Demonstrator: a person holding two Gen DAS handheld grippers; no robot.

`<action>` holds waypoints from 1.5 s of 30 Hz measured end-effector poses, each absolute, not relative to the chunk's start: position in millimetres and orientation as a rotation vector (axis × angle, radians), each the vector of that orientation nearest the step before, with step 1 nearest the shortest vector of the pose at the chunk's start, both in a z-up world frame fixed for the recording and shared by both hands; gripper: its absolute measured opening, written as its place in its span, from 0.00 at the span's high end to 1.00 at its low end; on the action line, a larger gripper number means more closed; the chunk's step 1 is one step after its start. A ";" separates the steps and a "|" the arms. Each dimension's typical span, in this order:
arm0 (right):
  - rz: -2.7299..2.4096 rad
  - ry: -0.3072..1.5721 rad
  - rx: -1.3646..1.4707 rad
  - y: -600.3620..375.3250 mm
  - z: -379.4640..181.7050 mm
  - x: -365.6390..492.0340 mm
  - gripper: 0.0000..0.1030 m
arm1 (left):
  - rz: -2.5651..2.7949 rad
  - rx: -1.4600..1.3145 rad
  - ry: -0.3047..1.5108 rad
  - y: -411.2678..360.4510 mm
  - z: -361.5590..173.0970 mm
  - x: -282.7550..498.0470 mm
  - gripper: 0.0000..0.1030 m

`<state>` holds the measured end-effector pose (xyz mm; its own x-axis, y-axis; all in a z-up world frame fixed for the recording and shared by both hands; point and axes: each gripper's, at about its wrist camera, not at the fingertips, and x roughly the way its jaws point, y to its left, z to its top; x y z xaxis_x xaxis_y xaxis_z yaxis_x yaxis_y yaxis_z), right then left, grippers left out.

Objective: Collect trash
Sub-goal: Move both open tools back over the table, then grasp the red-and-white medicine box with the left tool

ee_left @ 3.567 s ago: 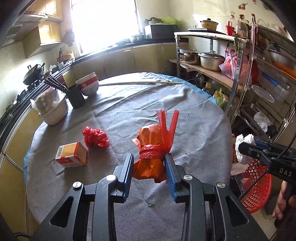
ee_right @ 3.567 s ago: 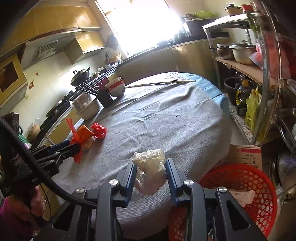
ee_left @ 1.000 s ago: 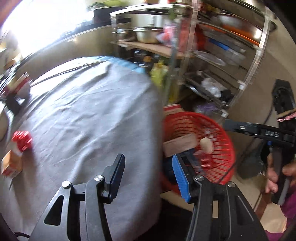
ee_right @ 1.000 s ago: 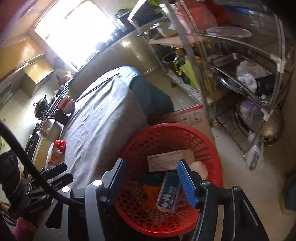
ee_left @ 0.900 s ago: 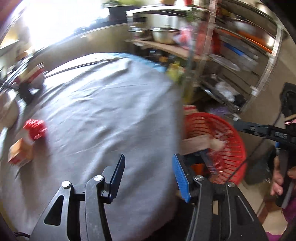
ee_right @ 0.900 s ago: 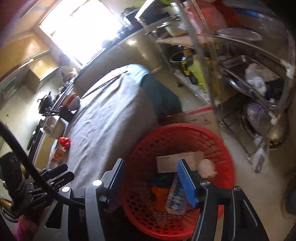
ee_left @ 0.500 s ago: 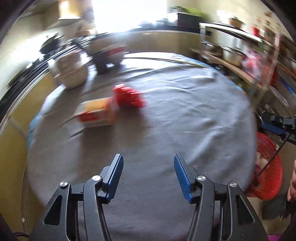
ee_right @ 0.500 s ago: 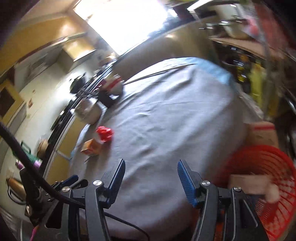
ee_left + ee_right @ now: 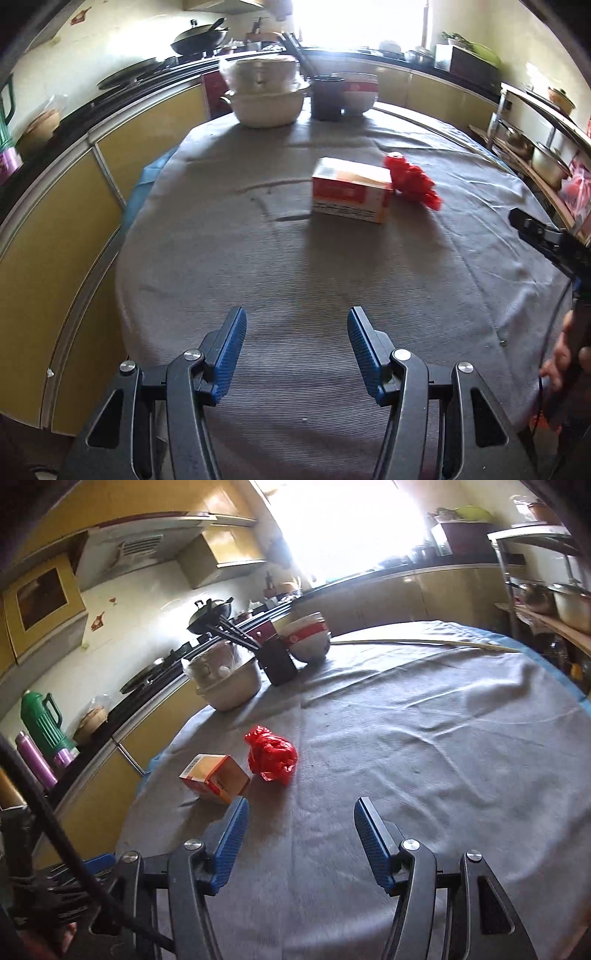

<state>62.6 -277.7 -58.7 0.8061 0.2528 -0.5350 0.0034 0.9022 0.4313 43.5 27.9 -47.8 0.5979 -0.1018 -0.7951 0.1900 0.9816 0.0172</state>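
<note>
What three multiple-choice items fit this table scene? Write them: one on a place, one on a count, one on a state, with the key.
1. Where does the crumpled red bag lie?
A. In the white bowl
B. On the grey cloth, right beside the orange carton
C. On the metal shelf

2. How many pieces of trash lie on the table?
A. Two
B. Four
C. None

3. How do the jaws of the left gripper stand?
A. Shut on the carton
B. Shut on the red bag
C. Open, with nothing between them

Key:
1 B, the bag sits against one end of the orange carton on the cloth.
2 A, only the carton and the bag show as litter; the rest is bowls and a chopstick cup.
3 C, bare cloth shows between the blue pads.
</note>
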 end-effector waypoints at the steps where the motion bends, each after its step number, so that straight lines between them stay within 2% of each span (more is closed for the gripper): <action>1: 0.137 0.627 0.430 -275.6 -62.7 66.7 0.38 | -0.162 0.104 0.916 29.9 -47.9 43.8 0.44; 10: 0.125 0.653 0.510 -283.7 -83.9 73.7 0.38 | -0.135 0.094 0.937 30.5 -49.2 65.0 0.44; 16: 0.127 0.659 0.577 -293.6 -91.0 75.4 0.38 | -0.159 0.074 0.921 23.2 -28.1 107.3 0.44; 17: 0.131 0.663 0.579 -293.8 -91.8 76.1 0.38 | -0.173 0.071 0.916 20.5 -23.4 116.3 0.43; 19: 0.144 0.665 0.583 -293.7 -92.6 76.8 0.38 | -0.189 0.076 0.915 13.1 -16.5 136.0 0.31; 29: 0.150 0.674 0.617 -299.4 -97.1 79.6 0.38 | -0.326 -0.063 0.992 -21.4 -9.1 220.9 0.28; 35: 0.158 0.677 0.628 -301.4 -98.8 80.5 0.38 | -0.252 -0.126 1.098 -24.8 -32.4 267.4 0.29; 36: 0.157 0.676 0.631 -302.1 -99.0 80.4 0.38 | -0.255 -0.165 1.104 -20.5 -36.9 269.9 0.32; 38: 0.160 0.675 0.635 -303.2 -99.5 80.4 0.38 | -0.282 -0.269 1.144 -9.5 -49.0 273.7 0.54; 39: 0.159 0.675 0.636 -303.7 -99.8 80.2 0.38 | -0.295 -0.309 1.181 -5.1 -55.8 274.5 0.74; 40: 0.160 0.675 0.636 -303.5 -99.8 80.4 0.38 | -0.298 -0.324 1.209 -2.9 -62.0 275.6 0.83; 45: 0.162 0.670 0.643 -305.0 -99.9 80.3 0.38 | -0.309 -0.367 1.224 9.4 -71.4 256.6 0.84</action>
<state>80.3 -305.0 -99.9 0.7793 0.3389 -0.5271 0.0612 0.7960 0.6022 256.6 9.4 -71.4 0.3118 -0.4218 -0.8514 0.0335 0.9004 -0.4339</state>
